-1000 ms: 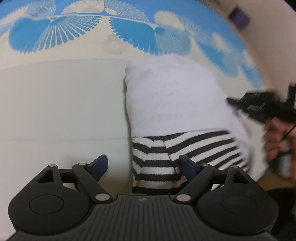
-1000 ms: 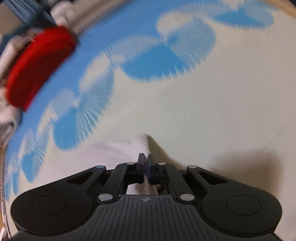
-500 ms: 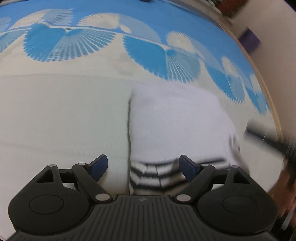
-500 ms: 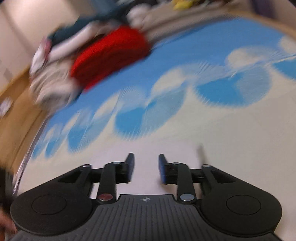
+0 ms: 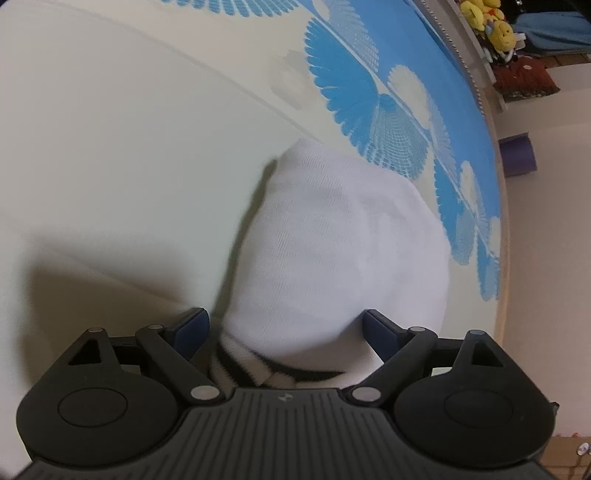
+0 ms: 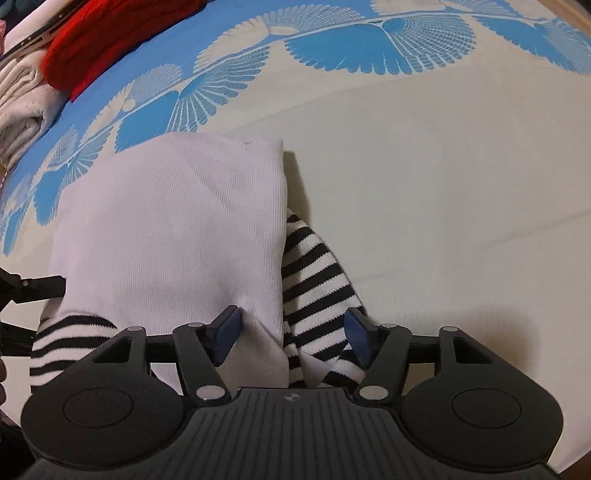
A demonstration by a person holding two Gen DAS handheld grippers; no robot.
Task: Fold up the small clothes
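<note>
The small white ribbed knit garment with black-and-white striped cuffs (image 6: 173, 236) lies folded into a rough rectangle on the cream bed sheet with its blue fan-pattern border (image 6: 424, 155), and the step in hand looks like the next fold, taken from the near striped end. To do it well, each hand-held gripper should close on the whole stack of layers at the near edge, not just the top one, and both should lift together so the rectangle stays square. The left hand-held gripper (image 5: 284, 328) stands wide open, its jaws straddling the white body just above a striped band, pressing on nothing. The right hand-held gripper (image 6: 293, 338) has its jaws opening, the striped sleeve (image 6: 317, 280) and the garment's right edge between them but not pinched. Far left on the bed sit a red knitted item (image 6: 110, 40) and pale folded clothes (image 6: 22, 107); beyond the bed's far edge, yellow plush toys (image 5: 491, 18) fill a shelf.
</note>
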